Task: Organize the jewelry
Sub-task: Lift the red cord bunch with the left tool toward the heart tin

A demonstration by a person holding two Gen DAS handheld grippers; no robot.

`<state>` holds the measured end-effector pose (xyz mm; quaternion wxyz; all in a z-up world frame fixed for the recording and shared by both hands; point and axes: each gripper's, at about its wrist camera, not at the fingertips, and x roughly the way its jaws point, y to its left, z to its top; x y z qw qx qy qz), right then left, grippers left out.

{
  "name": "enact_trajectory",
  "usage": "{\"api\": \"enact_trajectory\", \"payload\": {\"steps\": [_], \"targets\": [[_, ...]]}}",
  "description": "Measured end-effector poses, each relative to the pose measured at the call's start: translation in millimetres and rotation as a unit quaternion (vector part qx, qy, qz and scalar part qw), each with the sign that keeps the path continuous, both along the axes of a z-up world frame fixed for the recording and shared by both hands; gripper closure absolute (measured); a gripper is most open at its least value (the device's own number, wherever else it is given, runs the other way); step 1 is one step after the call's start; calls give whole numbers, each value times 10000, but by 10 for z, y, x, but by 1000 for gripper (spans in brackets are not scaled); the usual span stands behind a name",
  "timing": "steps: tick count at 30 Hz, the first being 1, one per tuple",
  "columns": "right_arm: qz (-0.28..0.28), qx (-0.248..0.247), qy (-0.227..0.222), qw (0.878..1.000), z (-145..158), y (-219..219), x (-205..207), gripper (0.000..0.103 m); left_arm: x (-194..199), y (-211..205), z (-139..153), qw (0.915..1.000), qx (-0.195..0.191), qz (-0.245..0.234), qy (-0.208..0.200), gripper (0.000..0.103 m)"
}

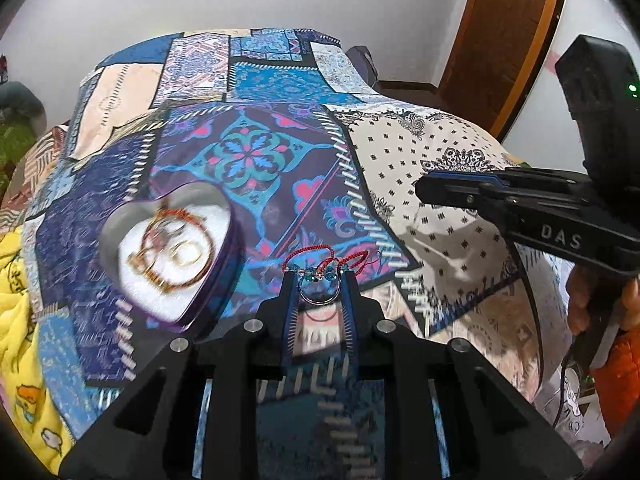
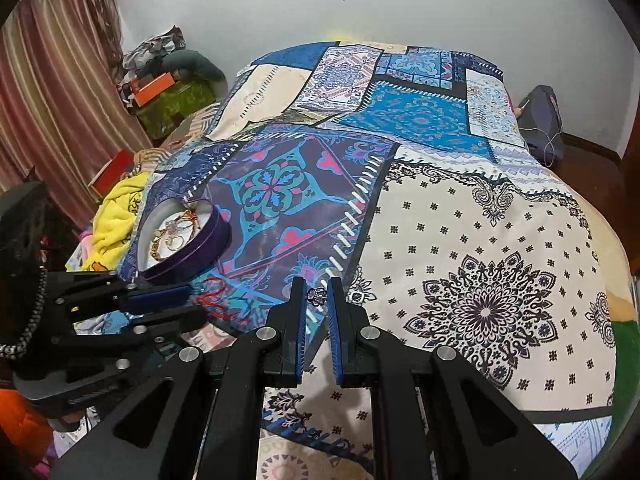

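Left gripper point(image 1: 319, 280) clamps a silver ring point(image 1: 320, 292) tied to a limp red-cord bracelet point(image 1: 328, 260); heart-shaped tin point(image 1: 208, 280) sits at ten o'clock. Right gripper point(image 2: 318, 298) pinches a small, light, probably delicate dark charm point(image 2: 317, 296).

Open purple heart-shaped tin point(image 1: 168, 256), gold bangles point(image 1: 176, 252) inside; red cord bracelet point(image 1: 324, 266) with silver ring point(image 1: 320, 292) beside it.
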<state>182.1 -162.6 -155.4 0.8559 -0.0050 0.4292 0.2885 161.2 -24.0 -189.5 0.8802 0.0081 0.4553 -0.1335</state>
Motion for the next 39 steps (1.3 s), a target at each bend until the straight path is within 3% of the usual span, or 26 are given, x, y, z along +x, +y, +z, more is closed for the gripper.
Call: {"api": "enact_trajectory", "payload": {"steps": [8, 10, 15, 22, 23, 25, 28, 32, 39], "targets": [[199, -19, 73, 9998, -45, 136, -161, 94, -242, 126, -190, 9988, 90, -46, 488, 83], [224, -26, 83, 9997, -48, 147, -184, 94, -296, 123, -183, 9988, 143, -54, 455, 82], [209, -11, 83, 9997, -25, 136, -207, 94, -262, 137, -129, 9990, -61, -13, 444, 61], [137, -20, 65, 9999, -13, 92, -217, 94, -21, 128, -242, 9977, -230, 173, 613, 61], [126, -20, 77, 9999, -19, 83, -211, 94, -12, 111, -251, 9979, -181, 179, 588, 63], [113, -23, 96, 9999, -32, 67, -200, 94, 1, 79, -272, 9982, -63, 186, 560, 81], [113, -28, 127, 9999, -58, 57, -192, 94, 14, 77, -292, 9980, -128, 167, 596, 97], [119, -9, 138, 9998, -63, 57, -188, 94, 12, 116, -258, 9976, -315, 234, 563, 101], [137, 55, 47, 9999, 11, 87, -182, 94, -61, 234, 88, 9980, -489, 385, 70, 103]]}}
